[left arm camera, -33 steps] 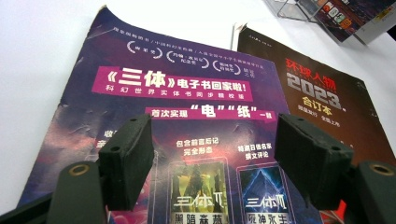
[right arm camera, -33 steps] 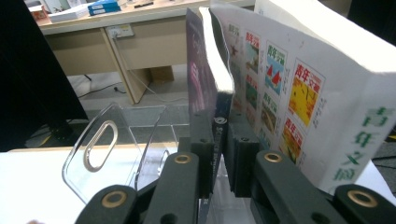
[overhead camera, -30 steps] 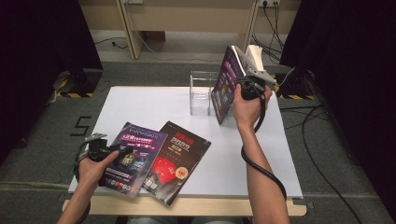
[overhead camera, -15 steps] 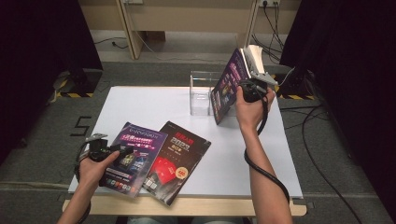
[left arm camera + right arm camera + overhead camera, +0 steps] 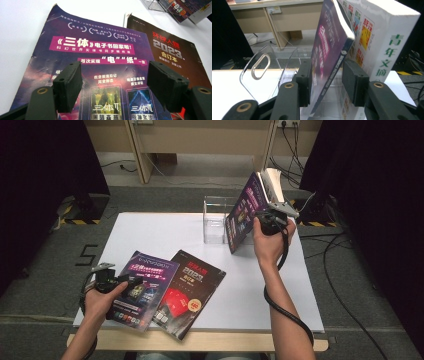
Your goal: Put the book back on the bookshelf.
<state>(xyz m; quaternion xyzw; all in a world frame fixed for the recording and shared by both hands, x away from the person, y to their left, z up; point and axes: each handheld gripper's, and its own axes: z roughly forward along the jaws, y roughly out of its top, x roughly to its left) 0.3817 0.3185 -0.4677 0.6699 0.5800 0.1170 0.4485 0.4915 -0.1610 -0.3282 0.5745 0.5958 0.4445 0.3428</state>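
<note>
Right gripper view has the purple magazine (image 5: 329, 50) standing on edge between the right gripper (image 5: 325, 80) jaws, spine toward the camera and long axis running up, tilted a bit left. The jaws have just been opening: the left pad looks like it's touching the cover, but there's a gap at the right pad, so it's not clamped. A thick white book (image 5: 384, 40) leans right behind it, and the clear stand (image 5: 259, 70) sits off to the left.

Up top, that magazine (image 5: 245, 212) is at the table's (image 5: 165, 227) far right, just beside the stand (image 5: 216, 217).

Left gripper (image 5: 113, 87) hangs wide open over a flat purple booklet (image 5: 95, 55), gripping nothing, with a dark booklet (image 5: 170, 50) alongside.
</note>
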